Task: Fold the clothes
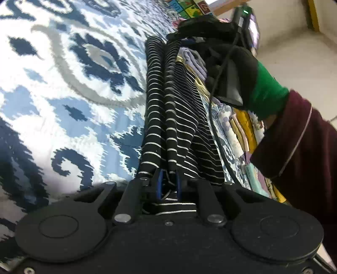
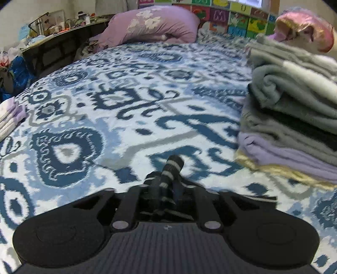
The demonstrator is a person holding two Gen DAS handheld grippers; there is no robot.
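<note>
Blue-and-white patterned bedspread with a lilac floral pillow at its far end — colourful alphabet tiles behind, cluttered shelf alongside.

The striped garment is black with thin white stripes, folded lengthwise into a long narrow band with soft ridges. It stretches across the patterned bed, beside a stack of folded clothes.
</note>
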